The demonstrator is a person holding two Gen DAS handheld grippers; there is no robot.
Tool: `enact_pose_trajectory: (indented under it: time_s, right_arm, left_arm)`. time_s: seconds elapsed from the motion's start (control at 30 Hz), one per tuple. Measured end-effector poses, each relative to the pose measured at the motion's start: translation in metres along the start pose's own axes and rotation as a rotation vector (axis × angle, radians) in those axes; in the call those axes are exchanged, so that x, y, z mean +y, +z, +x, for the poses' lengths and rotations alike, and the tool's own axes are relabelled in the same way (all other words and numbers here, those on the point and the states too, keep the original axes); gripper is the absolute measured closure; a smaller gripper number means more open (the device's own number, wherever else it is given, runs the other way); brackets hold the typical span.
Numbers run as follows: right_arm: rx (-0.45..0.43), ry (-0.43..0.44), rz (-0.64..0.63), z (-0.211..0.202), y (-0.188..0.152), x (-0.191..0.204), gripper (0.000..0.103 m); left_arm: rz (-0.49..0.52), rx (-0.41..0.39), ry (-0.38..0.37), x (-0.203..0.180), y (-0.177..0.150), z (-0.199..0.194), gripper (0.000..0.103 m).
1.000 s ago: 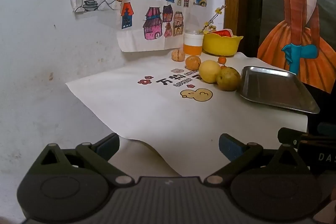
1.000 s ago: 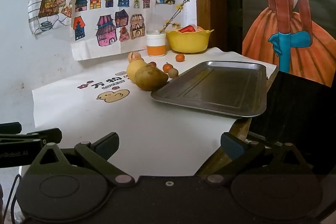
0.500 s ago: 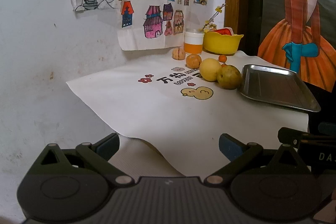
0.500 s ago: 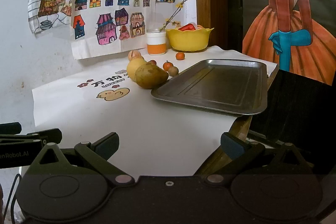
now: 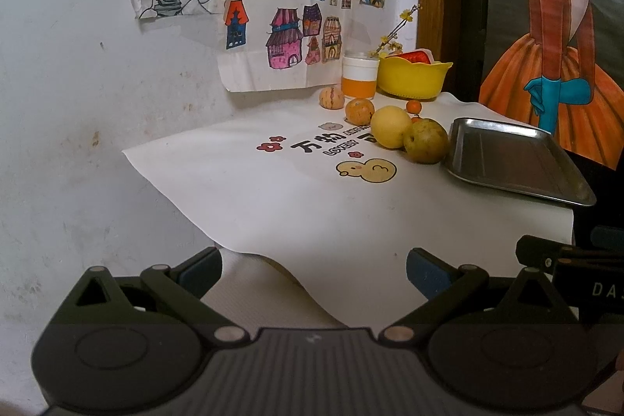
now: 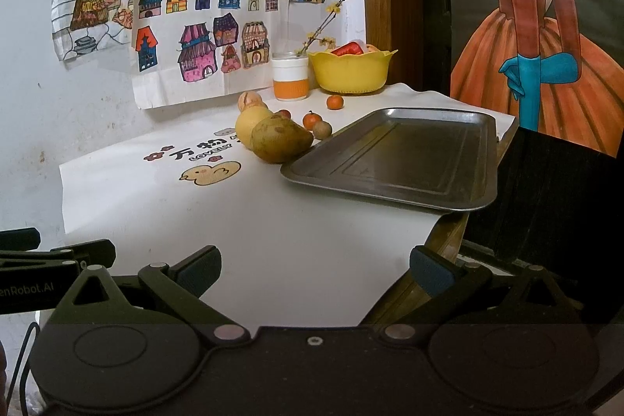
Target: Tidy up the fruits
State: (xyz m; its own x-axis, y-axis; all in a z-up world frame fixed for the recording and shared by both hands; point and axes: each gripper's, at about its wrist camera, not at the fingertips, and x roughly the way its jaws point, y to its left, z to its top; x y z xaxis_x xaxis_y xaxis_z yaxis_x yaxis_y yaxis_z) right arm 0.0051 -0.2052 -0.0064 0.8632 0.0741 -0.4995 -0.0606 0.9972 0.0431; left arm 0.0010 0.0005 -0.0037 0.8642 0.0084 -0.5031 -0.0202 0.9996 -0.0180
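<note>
Left hand-held gripper, jaws spread wide, nothing between them, hanging over the near edge of the table. In the left wrist view: fruits clustered far and to the right, well apart from the fingertips. Nearest of them a brownish-green pear, touching a yellow round fruit to its left; beyond, an orange fruit and a striped pale fruit. Metal tray just right of the pear, bare.

Right hand-held gripper, jaws likewise wide apart and empty, low at the near right corner of the table. In the right wrist view: pear far and slightly left of centre, long axis running left-right with the narrower end toward the tray, just beside its left rim. Small tangerine and a small brown round fruit behind it, a second tangerine farther back near the yellow bowl.

Probably still the approach; nothing on the tray yet. Pear about equally far from both, roughly ahead of the right one, off to the right for the left one; jaws to close across its short width.
</note>
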Motion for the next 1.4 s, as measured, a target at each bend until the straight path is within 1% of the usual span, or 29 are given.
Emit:
enact_pose_trajectory:
  time_s: [0.73,0.97,1.03,1.4]
  right_arm:
    - [0.005,0.002,-0.002,0.0,0.002,-0.002,0.001]
    - [0.008,0.006,-0.007,0.002,0.0,0.001,0.001]
    - [0.009,0.015,-0.011,0.006,-0.006,0.002,0.001]
    - [0.01,0.04,-0.041,0.01,0.006,0.005,0.0]
  left_arm:
    - [-0.003,0.009,0.007,-0.001,-0.009,0.005,0.0]
    - [-0.003,0.013,0.009,-0.001,-0.009,0.006,0.0]
    - [-0.007,0.013,0.009,0.0,-0.008,0.007,0.0]
    - [-0.042,0.032,0.039,0.012,-0.002,0.015,0.0]
